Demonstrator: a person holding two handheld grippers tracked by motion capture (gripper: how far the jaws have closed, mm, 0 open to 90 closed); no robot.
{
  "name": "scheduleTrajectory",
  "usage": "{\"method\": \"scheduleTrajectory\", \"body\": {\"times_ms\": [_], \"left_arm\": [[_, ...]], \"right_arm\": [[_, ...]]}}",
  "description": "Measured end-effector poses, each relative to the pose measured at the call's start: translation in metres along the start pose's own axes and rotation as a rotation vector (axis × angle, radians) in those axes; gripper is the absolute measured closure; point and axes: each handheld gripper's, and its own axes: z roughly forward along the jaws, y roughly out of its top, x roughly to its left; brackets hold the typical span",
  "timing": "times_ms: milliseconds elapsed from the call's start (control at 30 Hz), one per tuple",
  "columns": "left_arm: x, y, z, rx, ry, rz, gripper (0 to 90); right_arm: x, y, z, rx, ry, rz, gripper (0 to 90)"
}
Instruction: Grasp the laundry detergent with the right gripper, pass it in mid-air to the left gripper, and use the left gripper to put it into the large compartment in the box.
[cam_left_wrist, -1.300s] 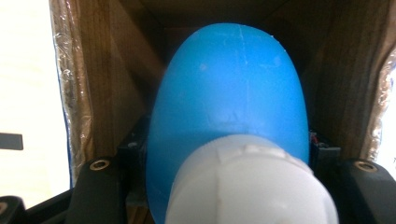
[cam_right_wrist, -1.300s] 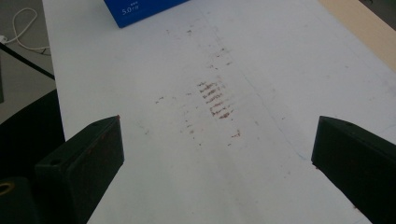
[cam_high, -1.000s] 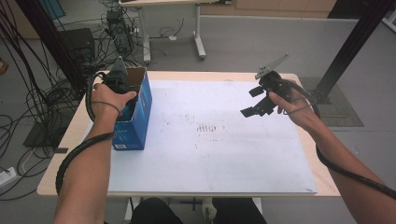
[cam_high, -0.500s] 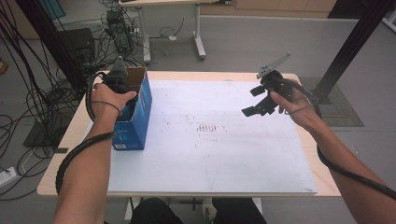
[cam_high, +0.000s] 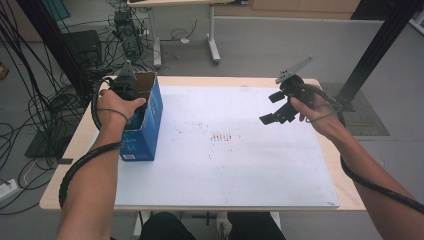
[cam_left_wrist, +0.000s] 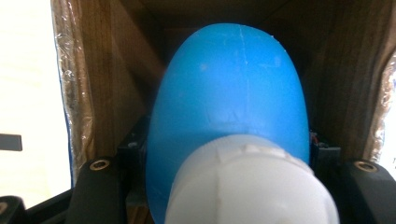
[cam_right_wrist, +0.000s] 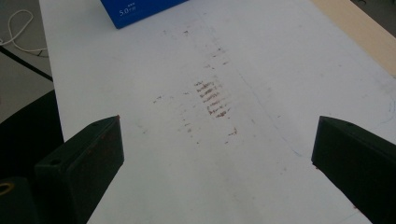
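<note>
Grip unchanged since a second ago: my left gripper (cam_high: 125, 87) stays clamped on blue bottle (cam_left_wrist: 229, 107) inside box (cam_high: 150, 120), right gripper (cam_high: 275, 107) wide, empty.

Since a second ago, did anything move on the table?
Hardly anything. The left gripper stays down inside the blue box, shut on the blue bottle with the white cap. The right gripper hangs open over the white sheet, holding nothing, in much the same spot.

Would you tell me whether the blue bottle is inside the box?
Inside: the blue bottle sits between brown cardboard walls of the box.
</note>
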Motion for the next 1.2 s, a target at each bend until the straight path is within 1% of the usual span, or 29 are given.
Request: {"method": "scheduleTrajectory", "body": {"times_ms": [667, 700, 733, 967, 1200], "left_arm": [[-0.0019, 0.0001, -0.0002, 0.005, 0.007, 0.006, 36.9], [-0.0027, 0.0, 0.0001, 0.004, 0.002, -0.002, 36.8], [-0.0019, 0.0002, -0.0002, 0.006, 0.008, 0.005, 36.8], [-0.0027, 0.0006, -0.0003, 0.01, 0.009, 0.007, 36.8], [-0.0035, 0.0009, -0.0004, 0.014, 0.012, 0.007, 36.7]], "right_arm": [[-0.0019, -0.001, 0.0013, -0.003, 0.0, 0.005, 1.9], [-0.0019, -0.0008, 0.0014, -0.005, 0.001, 0.004, 1.9], [-0.0018, -0.0006, 0.0013, -0.003, 0.001, 0.004, 1.9], [-0.0021, 0.0, 0.0016, -0.005, 0.002, 0.005, 1.9], [-0.0021, 0.0024, 0.0, -0.005, -0.001, -0.004, 1.9]]}}
